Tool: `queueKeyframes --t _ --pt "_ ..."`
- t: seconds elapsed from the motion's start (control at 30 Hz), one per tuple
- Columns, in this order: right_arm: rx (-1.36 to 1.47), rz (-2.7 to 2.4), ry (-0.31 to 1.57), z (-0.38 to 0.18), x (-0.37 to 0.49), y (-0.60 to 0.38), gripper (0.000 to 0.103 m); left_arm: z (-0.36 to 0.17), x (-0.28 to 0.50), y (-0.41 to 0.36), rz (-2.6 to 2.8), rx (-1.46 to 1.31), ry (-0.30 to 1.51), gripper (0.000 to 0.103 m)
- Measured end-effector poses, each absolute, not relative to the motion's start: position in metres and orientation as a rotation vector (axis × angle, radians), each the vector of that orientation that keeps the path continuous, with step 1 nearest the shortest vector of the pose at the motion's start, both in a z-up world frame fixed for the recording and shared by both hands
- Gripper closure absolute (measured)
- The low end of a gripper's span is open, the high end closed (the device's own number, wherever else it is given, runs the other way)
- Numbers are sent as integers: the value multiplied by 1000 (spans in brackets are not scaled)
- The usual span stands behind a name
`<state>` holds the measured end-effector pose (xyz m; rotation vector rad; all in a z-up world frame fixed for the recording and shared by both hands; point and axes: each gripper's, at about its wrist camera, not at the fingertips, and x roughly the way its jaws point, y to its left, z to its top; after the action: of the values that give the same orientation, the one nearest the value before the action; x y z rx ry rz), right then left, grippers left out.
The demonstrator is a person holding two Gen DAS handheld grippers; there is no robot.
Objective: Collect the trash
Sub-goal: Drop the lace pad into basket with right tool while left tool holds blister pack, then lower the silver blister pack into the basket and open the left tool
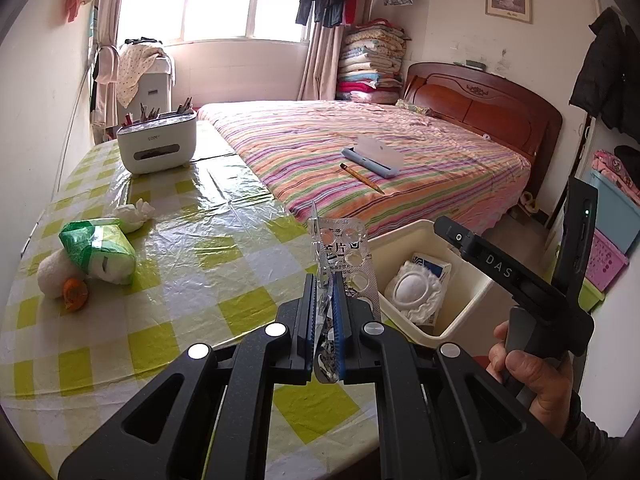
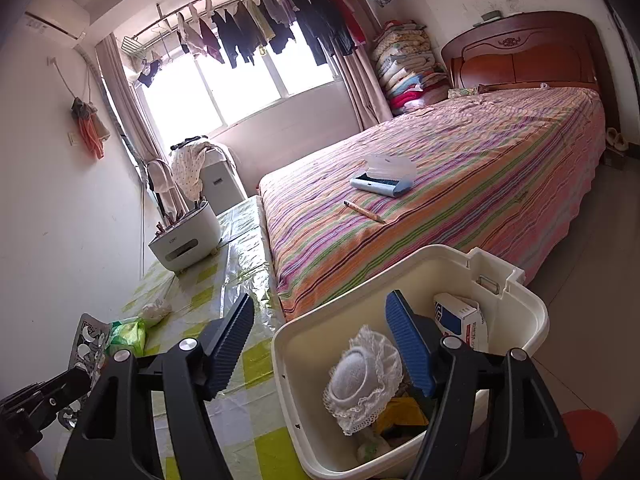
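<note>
My left gripper [image 1: 324,284] is shut on an empty silver pill blister pack [image 1: 344,248], which stands upright between the pads above the checkered table's edge, just left of the cream bin [image 1: 404,236]. The right wrist view shows that blister pack [image 2: 90,344] at the far left. My right gripper [image 2: 320,300] hangs open over the bin [image 2: 360,256] with nothing between its pads. Inside the bin lie a white foam net [image 2: 362,376], a white-and-blue box [image 2: 460,320] and a yellow wrapper [image 2: 400,412]. On the table rest a green tissue pack [image 1: 104,248], a crumpled tissue [image 1: 134,212] and an orange peel [image 1: 76,292].
A white pen holder [image 1: 158,144] stands at the table's far end. The striped bed [image 1: 440,168] beside the table carries a pencil case [image 1: 372,156] and a pencil [image 1: 362,178]. Coloured storage boxes [image 1: 612,216] stand at the right wall. A person's hand [image 1: 532,372] grips the right tool.
</note>
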<state>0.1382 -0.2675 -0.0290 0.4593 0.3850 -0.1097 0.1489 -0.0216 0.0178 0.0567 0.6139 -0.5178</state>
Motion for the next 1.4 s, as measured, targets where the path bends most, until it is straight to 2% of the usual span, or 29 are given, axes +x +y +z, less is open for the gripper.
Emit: queueKeyframes --t 0.53,0.8,0.93,1.4 --pt "539 -169 317 -28 124 -287 33 11 164 -52 -544 68 652 95" --pt "596 -191 271 -28 113 -300 32 6 175 -86 -587 100 670 95" --pt "632 -201 247 -29 107 -307 29 3 181 -103 -606 107 688 95" --pt "745 -200 169 -32 87 -326 28 -8 193 -141 -636 148 702 95"
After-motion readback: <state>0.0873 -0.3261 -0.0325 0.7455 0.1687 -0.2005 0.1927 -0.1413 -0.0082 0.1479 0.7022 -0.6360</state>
